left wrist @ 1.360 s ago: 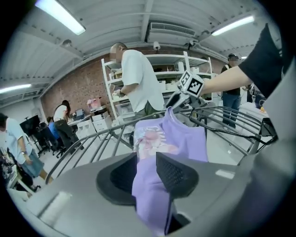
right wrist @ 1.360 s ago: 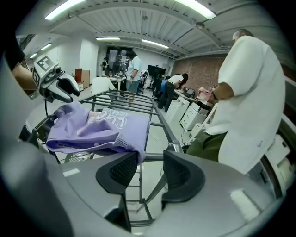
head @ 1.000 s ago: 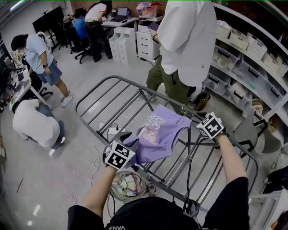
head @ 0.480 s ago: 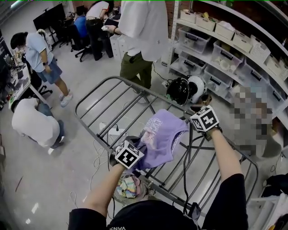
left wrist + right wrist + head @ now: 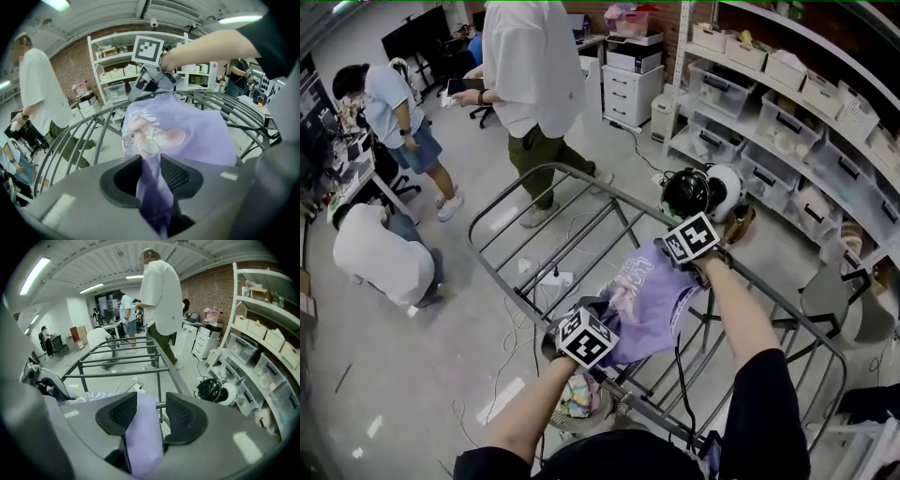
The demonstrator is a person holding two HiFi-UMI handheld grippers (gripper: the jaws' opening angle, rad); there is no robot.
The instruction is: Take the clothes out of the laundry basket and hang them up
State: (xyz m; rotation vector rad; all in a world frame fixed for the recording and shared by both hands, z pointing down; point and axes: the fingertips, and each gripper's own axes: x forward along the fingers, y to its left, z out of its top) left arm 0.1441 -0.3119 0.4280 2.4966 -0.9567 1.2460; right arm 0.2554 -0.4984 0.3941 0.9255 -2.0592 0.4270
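Your left tongs (image 5: 578, 330) are clenched on a bunched edge of the purple shirt (image 5: 649, 302); in the left gripper view the cloth (image 5: 197, 133) runs down between the pads (image 5: 174, 174) and out of sight below them. Your right tongs (image 5: 682, 255) grasp the far edge of the shirt. In the right gripper view a thick fold (image 5: 143, 437) fills the gap between the pads, and you cannot tell how firmly the right-hand pad (image 5: 180, 417) presses on it. From the head view, both sets of tongs are largely hidden under their marker cubes. The shirt lies spread over the near bars of the drying rack (image 5: 546, 217), stretched between your two hands, and its pale print is too distorted to read. The laundry basket (image 5: 579, 401) sits on the floor beneath the rack, mostly covered by your left forearm and the bars, so only a patch of mixed-colour cloth shows.
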